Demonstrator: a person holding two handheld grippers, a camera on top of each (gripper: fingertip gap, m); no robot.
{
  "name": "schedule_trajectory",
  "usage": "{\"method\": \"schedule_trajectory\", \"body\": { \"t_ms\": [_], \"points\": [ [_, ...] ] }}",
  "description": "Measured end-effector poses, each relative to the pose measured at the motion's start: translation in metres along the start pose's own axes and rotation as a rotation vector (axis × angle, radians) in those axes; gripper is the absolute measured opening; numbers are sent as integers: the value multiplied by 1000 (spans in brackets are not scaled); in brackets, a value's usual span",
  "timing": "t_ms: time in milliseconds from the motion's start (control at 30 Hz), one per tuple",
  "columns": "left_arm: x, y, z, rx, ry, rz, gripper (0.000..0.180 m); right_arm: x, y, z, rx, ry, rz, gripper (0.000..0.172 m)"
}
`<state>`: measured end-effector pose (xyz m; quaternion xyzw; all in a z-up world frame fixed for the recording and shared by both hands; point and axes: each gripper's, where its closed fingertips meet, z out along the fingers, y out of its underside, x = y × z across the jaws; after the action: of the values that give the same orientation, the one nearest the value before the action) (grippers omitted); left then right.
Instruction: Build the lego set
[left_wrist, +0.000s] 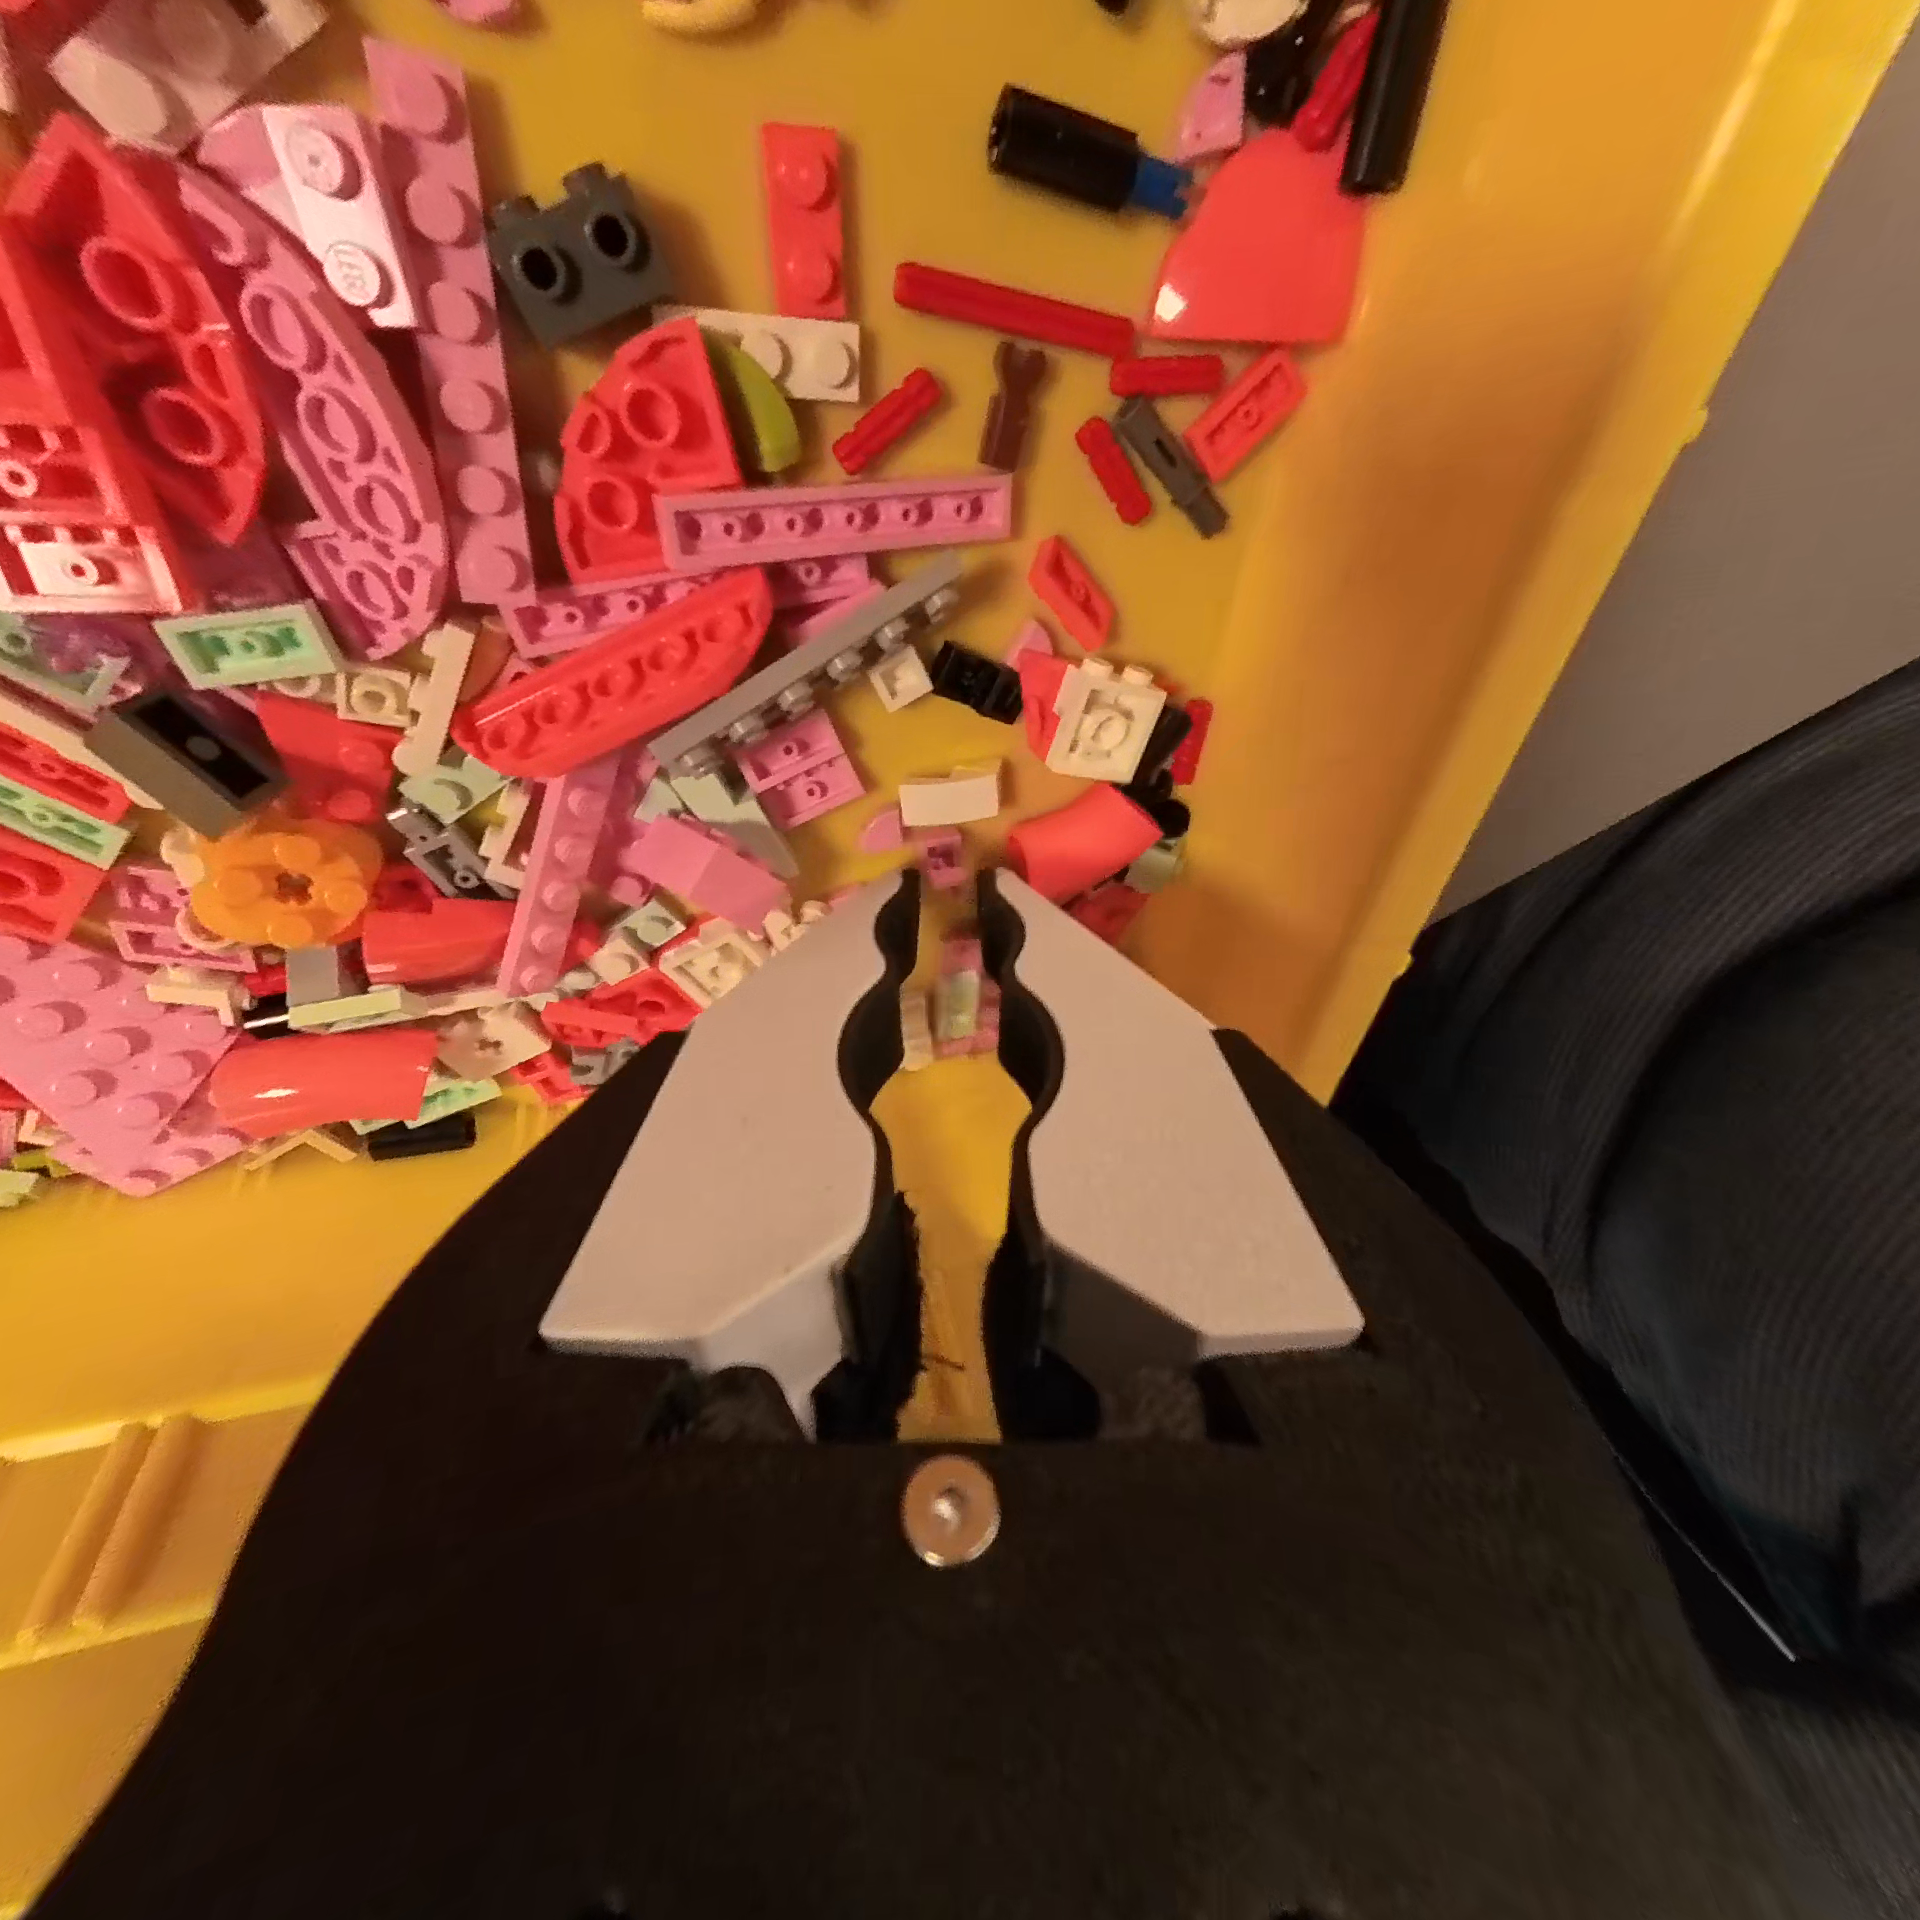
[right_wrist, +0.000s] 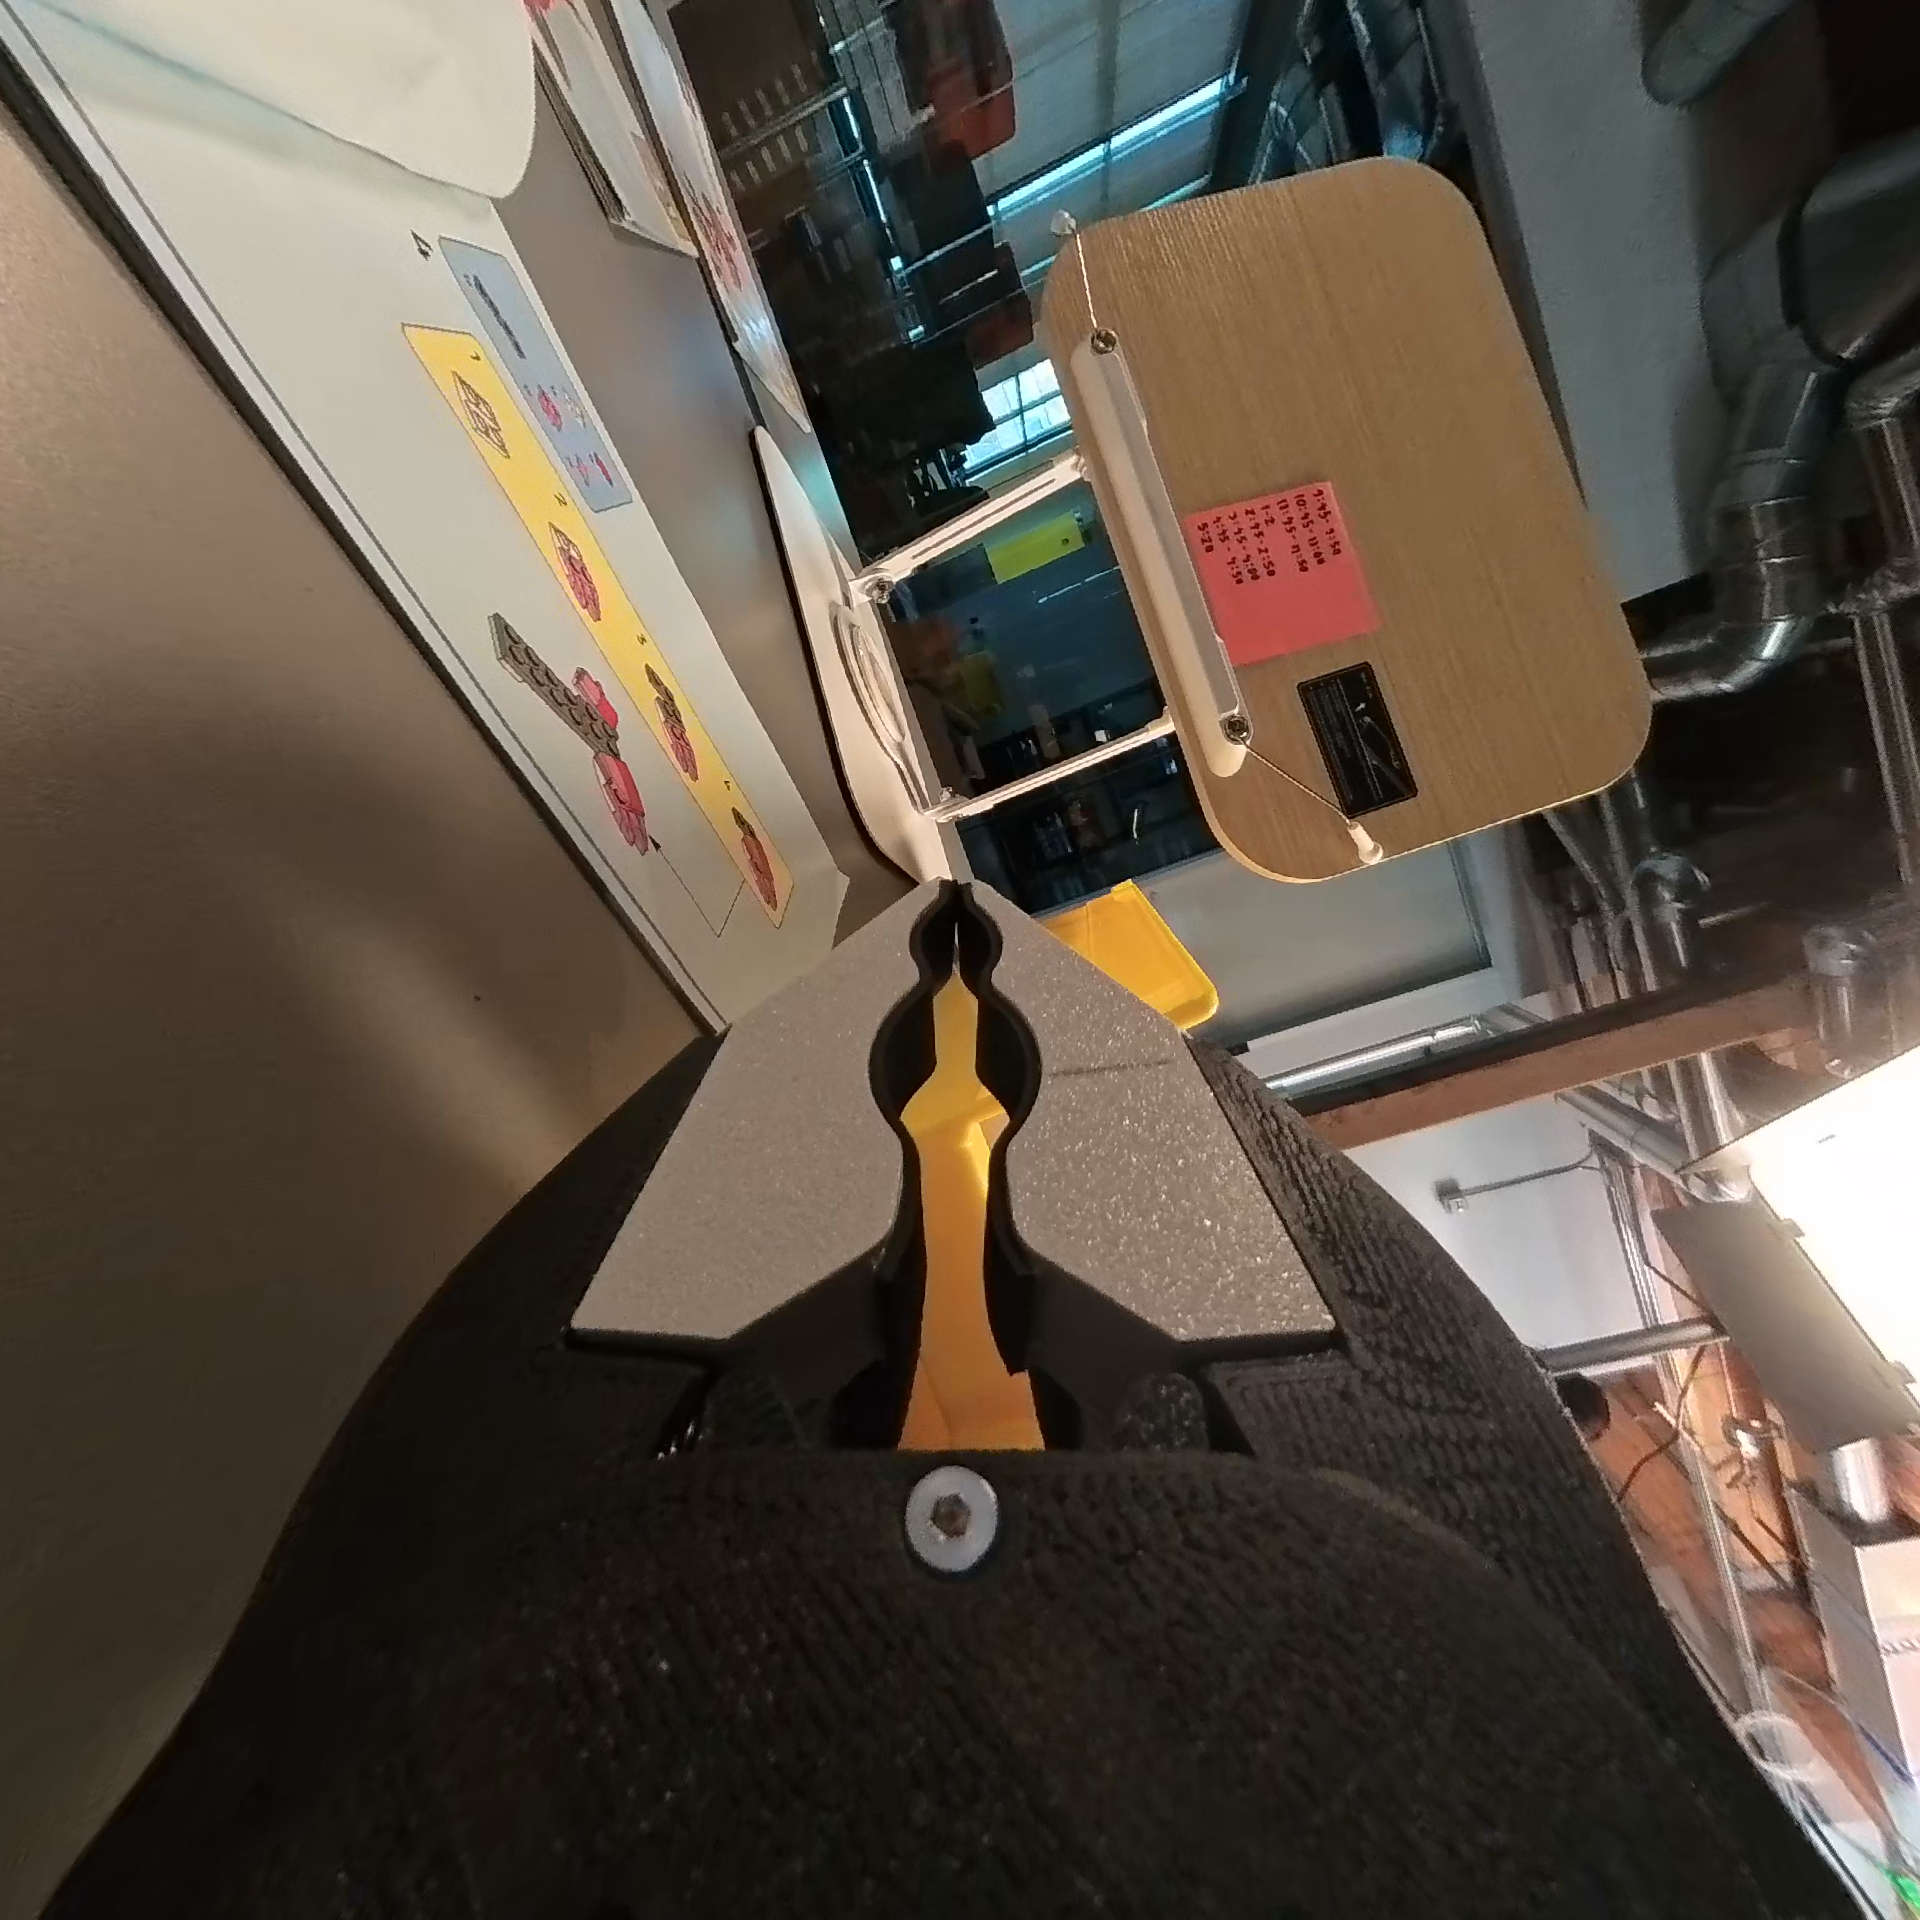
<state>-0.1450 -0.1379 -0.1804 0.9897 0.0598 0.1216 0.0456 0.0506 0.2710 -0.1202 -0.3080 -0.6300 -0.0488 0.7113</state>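
Note:
In the left wrist view my left gripper (left_wrist: 948, 894) hangs over a yellow bin (left_wrist: 1351, 582) of loose toy bricks. Its fingers are closed on a small pink, white and pale green brick piece (left_wrist: 958, 1003), which runs along the gap to a pink end (left_wrist: 943, 854) at the tips. A white curved tile (left_wrist: 948, 798) and a coral curved brick (left_wrist: 1081, 840) lie in the bin just beyond the tips. In the right wrist view my right gripper (right_wrist: 954, 906) is shut, tips touching, nothing between them. It is raised beside a yellow bin corner (right_wrist: 1132, 966).
A heap of pink, coral and white bricks (left_wrist: 312, 582) fills the bin's left side. A dark cloth (left_wrist: 1662, 1091) lies right of the bin. A building instruction sheet (right_wrist: 582, 582) lies on the grey table. A wooden panel with a pink note (right_wrist: 1340, 499) stands beyond. There is about 45 cm between the tips of the two grippers.

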Motion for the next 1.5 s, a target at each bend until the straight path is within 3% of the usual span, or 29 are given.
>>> {"method": "schedule_trajectory", "body": {
  "t_ms": [267, 367, 500, 633, 767, 833, 900, 1000, 1067, 1167, 1267, 1367, 1500],
  "points": [
    [-1, -2, 0, 15, -98, 67, 4, 2, -3, -2, 19, 5, 11, 0],
    [-5, -9, -15, 112, -170, 63, 3, 5, -4, -3, 29, 15, 36, 0],
    [17, -38, -72, 447, -330, 121, 2, 14, -3, -5, 44, 37, 100, 0],
    [94, -80, -131, 886, -400, 334, 2, 23, -3, -7, 66, 55, 177, 0],
    [195, -129, -144, 1236, -173, 580, 2, 29, -3, -10, 96, 60, 239, 0],
    [261, -143, -149, 1526, 91, 838, 2, 30, -6, -12, 124, 52, 268, 0],
    [285, -158, -142, 1722, 313, 917, 0, 30, -10, -16, 158, 33, 301, 0],
    [287, -193, -121, 1643, 682, 849, 0, 34, -13, -19, 200, 15, 383, 0],
    [283, -207, -108, 1562, 767, 867, 0, 39, -13, -19, 221, 9, 455, 0],
    [279, -211, -98, 1503, 835, 903, 0, 42, -25, -21, 279, -27, 558, 0],
    [274, -207, -97, 1484, 923, 896, 0, 30, -62, -32, 412, -186, 641, 0],
    [271, -207, -96, 1497, 865, 917, 0, 14, -103, -54, 569, -409, 743, 0],
    [265, -212, -95, 1511, 815, 883, 0, 8, -128, -72, 658, -577, 862, 5]
  ]
}}
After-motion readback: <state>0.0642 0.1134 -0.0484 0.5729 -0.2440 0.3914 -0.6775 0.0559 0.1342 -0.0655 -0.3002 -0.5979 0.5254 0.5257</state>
